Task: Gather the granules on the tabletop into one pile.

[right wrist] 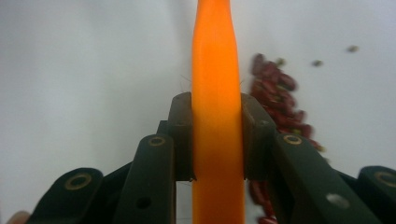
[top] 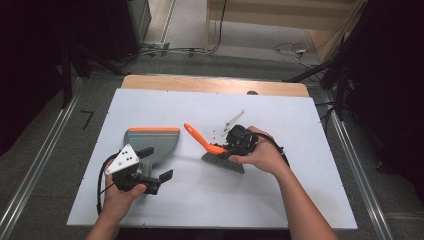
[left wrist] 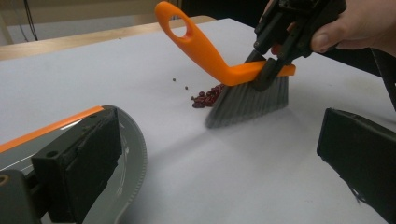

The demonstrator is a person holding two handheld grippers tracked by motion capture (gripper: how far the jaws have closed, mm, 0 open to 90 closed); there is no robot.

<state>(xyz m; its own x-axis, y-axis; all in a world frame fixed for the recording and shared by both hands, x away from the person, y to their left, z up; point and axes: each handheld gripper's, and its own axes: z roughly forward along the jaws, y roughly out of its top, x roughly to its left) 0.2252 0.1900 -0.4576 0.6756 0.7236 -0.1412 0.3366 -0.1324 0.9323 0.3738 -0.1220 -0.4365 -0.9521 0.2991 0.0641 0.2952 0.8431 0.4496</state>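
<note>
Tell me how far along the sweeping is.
Done: the right claw is clamped on the orange brush, and the red beans are gathered in a pile at its bristles. In hand: the left claw sits at the dustpan handle. Left: no beans are in the pan yet, and a few strays lie apart.

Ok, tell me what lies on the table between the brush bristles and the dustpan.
In the left gripper view, a small heap of red beans lies against the brush bristles; from there to the dustpan, bare white table.
</note>
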